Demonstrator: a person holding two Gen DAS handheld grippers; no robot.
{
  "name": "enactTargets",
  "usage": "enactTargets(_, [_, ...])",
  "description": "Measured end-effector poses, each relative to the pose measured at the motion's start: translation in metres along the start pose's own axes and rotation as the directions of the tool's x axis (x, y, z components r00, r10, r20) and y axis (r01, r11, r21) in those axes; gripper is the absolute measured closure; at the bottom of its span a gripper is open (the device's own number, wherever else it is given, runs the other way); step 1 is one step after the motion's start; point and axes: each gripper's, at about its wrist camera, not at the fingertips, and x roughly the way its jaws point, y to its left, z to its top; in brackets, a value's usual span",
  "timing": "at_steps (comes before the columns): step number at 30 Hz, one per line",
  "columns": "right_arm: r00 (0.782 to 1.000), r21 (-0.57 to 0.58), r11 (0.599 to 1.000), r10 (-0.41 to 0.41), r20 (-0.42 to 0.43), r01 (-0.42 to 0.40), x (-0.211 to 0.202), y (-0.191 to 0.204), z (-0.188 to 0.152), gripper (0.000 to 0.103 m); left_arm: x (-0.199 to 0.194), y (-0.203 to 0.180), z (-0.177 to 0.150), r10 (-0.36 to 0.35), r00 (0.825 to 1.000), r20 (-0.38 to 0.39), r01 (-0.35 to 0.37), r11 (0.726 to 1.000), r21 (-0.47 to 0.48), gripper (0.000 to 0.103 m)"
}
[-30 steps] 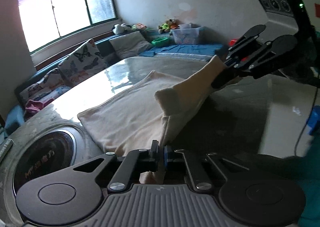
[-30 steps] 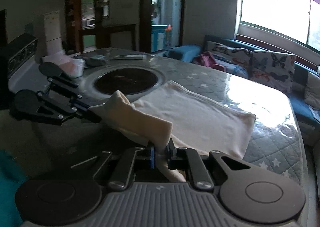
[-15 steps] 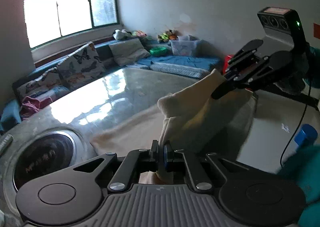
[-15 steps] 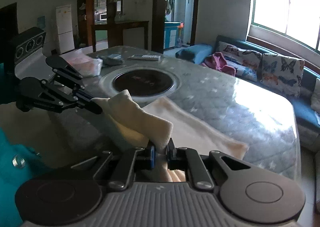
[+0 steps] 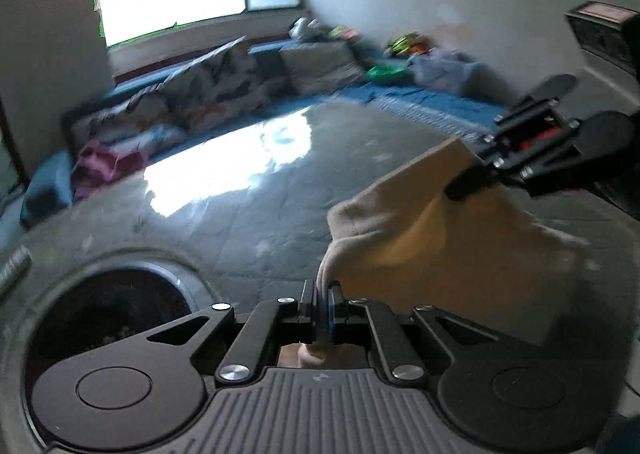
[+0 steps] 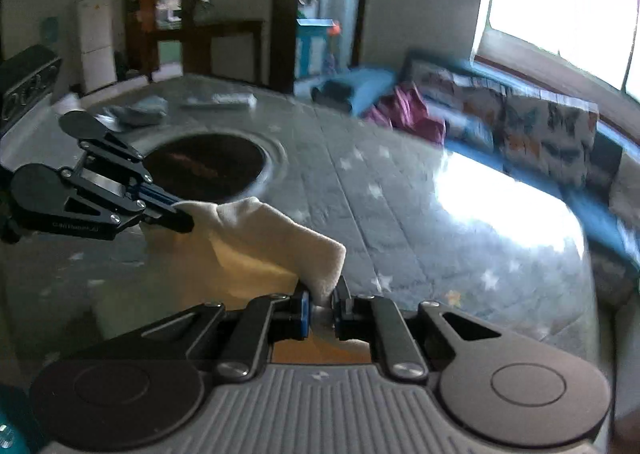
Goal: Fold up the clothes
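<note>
lifted clear since 1.0 s ago: cream garment [image 5: 420, 238] no longer spread on grey quilted table [image 5: 248, 213], now hanging between both tools.
left gripper [image 5: 322, 310] clenched on one folded corner right at its tips; right gripper [image 6: 320, 306] clenched on the other corner, cloth bunched just ahead of its blue pads [image 6: 305, 310]. dark round inset [image 6: 208, 167] ahead-left of right tool, below-left of left tool. motion blur in both views.
</note>
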Motion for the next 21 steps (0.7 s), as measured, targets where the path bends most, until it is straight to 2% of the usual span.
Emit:
enactTargets(3, [1.000, 0.047, 0.999, -0.026, -0.010, 0.027, 0.022, -0.007, -0.008, 0.092, 0.023, 0.005, -0.007, 0.029, 0.999, -0.036, -0.031, 0.999, -0.043, 0.096])
enactTargets(6, [0.998, 0.103, 0.993, -0.055, -0.011, 0.056, 0.036, -0.012, -0.021, 0.083, 0.030, 0.007, -0.012, 0.055, 0.998, -0.042, -0.057, 0.996, -0.061, 0.093])
enactTargets(12, [0.994, 0.157, 0.983, -0.104, 0.045, 0.096, -0.002, -0.009, -0.045, 0.081, 0.026, 0.007, -0.014, 0.103, 0.994, -0.031, -0.105, 0.991, -0.085, 0.085])
enactTargets(16, [0.993, 0.193, 0.974, -0.122, 0.008, 0.118, -0.013, -0.008, -0.072, 0.081, 0.028, 0.015, -0.014, 0.141, 0.989, -0.041, -0.145, 0.982, -0.121, 0.074])
enactTargets(19, [0.991, 0.236, 0.962, -0.134, -0.028, 0.137, -0.012, -0.018, -0.086, 0.082, 0.022, 0.018, -0.011, 0.183, 0.982, -0.036, -0.187, 0.972, -0.142, 0.074])
enactTargets(21, [0.991, 0.268, 0.954, -0.134, -0.013, 0.133, -0.015, -0.024, -0.086, 0.082, 0.016, 0.021, -0.008, 0.205, 0.978, -0.030, -0.207, 0.965, -0.160, 0.074])
